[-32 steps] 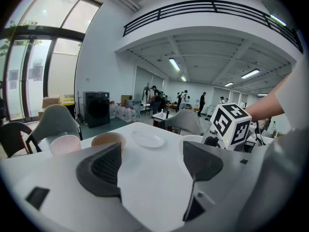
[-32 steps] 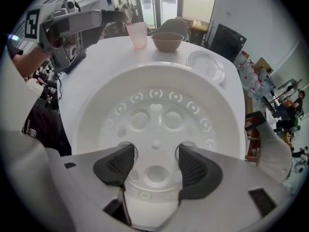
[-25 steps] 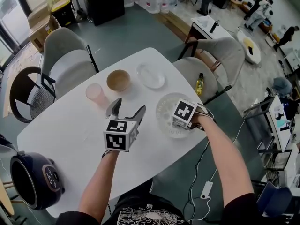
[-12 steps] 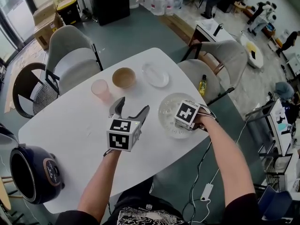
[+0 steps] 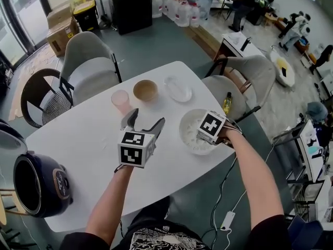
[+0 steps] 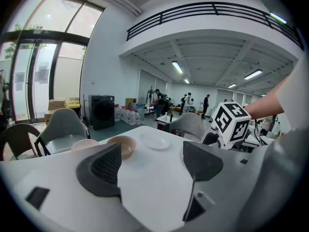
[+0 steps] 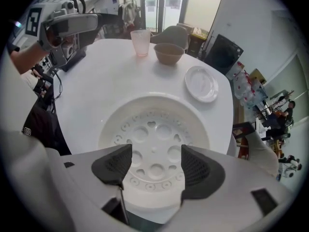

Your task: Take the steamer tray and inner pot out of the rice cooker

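Tray (image 5: 190,135) lies flat on the right side of the table (image 5: 78,139), hollow side up; it's round, so it has no long axis. Right gripper (image 7: 149,166) hangs straight over it. Its jaws have just been opening and are spread, with nothing between them. It's best to lift vertically so no pad clips the rim. Left gripper (image 5: 144,120) is spread and empty. The cooker (image 5: 39,184) stands far left.
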The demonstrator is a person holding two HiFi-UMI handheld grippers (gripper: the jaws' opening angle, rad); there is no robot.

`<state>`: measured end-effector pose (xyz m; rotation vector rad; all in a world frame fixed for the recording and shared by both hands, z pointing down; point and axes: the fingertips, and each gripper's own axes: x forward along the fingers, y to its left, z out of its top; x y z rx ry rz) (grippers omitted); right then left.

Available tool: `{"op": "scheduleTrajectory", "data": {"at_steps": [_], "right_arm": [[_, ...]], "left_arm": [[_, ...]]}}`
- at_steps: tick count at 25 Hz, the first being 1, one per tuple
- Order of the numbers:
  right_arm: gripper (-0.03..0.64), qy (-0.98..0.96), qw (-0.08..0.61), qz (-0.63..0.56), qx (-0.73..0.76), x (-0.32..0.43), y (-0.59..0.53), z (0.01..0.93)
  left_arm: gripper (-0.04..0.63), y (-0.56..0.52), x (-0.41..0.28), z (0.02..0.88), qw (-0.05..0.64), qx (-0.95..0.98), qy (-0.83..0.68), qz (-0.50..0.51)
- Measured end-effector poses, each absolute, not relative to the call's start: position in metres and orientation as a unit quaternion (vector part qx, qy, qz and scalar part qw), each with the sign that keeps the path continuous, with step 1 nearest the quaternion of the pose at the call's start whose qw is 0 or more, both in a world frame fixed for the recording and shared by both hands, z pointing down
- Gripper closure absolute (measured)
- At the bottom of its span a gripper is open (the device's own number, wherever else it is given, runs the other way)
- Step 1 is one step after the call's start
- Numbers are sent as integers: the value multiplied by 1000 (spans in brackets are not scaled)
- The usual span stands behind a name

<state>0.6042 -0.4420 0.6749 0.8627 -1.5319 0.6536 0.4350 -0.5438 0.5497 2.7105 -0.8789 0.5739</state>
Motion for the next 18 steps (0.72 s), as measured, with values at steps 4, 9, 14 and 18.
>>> {"op": "scheduleTrajectory", "data": {"at_steps": [4,9,14,18], "right_arm": [[284,-677,560,252,406,579,-439,629],[284,-697,503,209,466,551,-431,563],[284,-717,451,169,504,518,-398,509],[284,-732,405,135,530,484,-379,466]], "left_arm": [[206,-530,409,520,111,927,-307,187],[206,-507,372,478,90,926,-325,170],[204,-466,333,443,71,925,-338,160],[205,-439,297,417,59,924,-346,150]]}}
